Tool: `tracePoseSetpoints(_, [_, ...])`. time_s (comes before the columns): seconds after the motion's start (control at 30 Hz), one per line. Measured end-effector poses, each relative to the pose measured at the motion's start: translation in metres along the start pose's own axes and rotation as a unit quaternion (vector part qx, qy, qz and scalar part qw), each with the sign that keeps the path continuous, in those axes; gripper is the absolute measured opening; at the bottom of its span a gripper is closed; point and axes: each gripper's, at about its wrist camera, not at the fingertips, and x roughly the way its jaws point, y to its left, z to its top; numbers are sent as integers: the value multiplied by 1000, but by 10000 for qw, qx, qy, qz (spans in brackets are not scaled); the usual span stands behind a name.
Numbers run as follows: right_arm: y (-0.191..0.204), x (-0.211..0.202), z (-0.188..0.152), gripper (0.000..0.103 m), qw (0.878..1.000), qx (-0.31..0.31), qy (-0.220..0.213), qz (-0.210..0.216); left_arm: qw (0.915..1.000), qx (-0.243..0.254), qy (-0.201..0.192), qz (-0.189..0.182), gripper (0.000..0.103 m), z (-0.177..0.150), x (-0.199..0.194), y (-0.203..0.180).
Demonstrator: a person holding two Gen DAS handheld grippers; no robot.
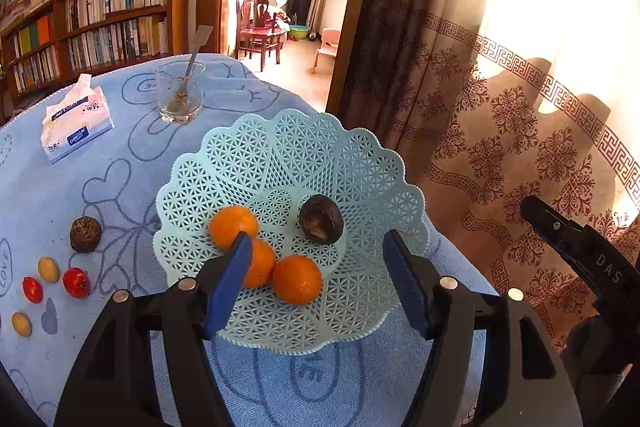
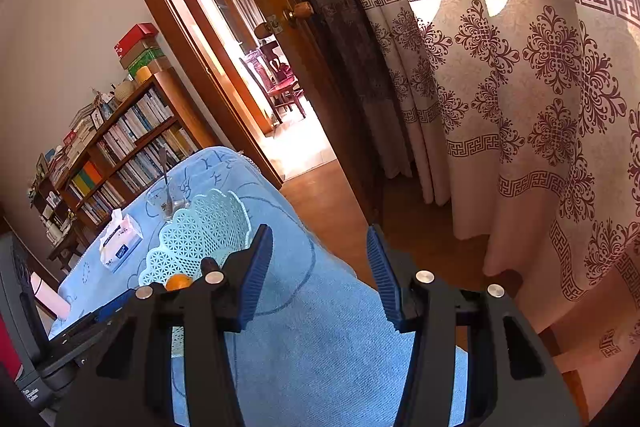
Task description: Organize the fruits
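A pale blue lattice fruit basket (image 1: 280,147) sits on the blue tablecloth. Inside lie three oranges (image 1: 298,279) and one dark wrinkled fruit (image 1: 321,219). My left gripper (image 1: 318,255) is open and empty, hovering just above the basket's near side. On the cloth to the left lie another dark fruit (image 1: 85,234), two small red fruits (image 1: 76,282) and two small yellow ones (image 1: 48,269). My right gripper (image 2: 318,259) is open and empty, held off the table's right edge; the basket (image 2: 200,231) shows at its left with one orange (image 2: 178,282).
A glass with a spoon (image 1: 180,95) and a tissue pack (image 1: 76,125) stand behind the basket. The table edge (image 1: 452,247) falls away right of the basket. A patterned curtain (image 1: 520,131), open door and bookshelf (image 1: 92,23) surround the table.
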Motion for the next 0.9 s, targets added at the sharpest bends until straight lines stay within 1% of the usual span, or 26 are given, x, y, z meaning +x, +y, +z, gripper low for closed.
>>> tracePoseSetpoints(0.07, [3, 1, -2, 51, 10000, -43, 31, 20, 9999, -134, -35, 90, 69, 0, -6, 11])
tracePoseSetpoints(0.3, [14, 1, -10, 51, 9998, -121, 103, 121, 9971, -484, -265, 527, 81, -3, -31, 48])
tracePoseSetpoints(0.43, [10, 2, -16, 51, 9998, 27, 128, 130, 9939, -659, -289, 833, 82, -5, -45, 72])
tracePoseSetpoints(0.67, [20, -4, -18, 51, 9997, -133, 77, 177, 9861, -1028, -549, 1181, 82, -10, -82, 115])
tracePoseSetpoints(0.77, [28, -6, -24, 62, 9995, -234, 81, 206, 9821, -1151, -635, 1346, 82, -15, -97, 134])
tracePoseSetpoints(0.9, [40, -4, -33, 62, 9985, -424, 213, 267, 9755, -1341, -712, 1589, 82, -25, -115, 163])
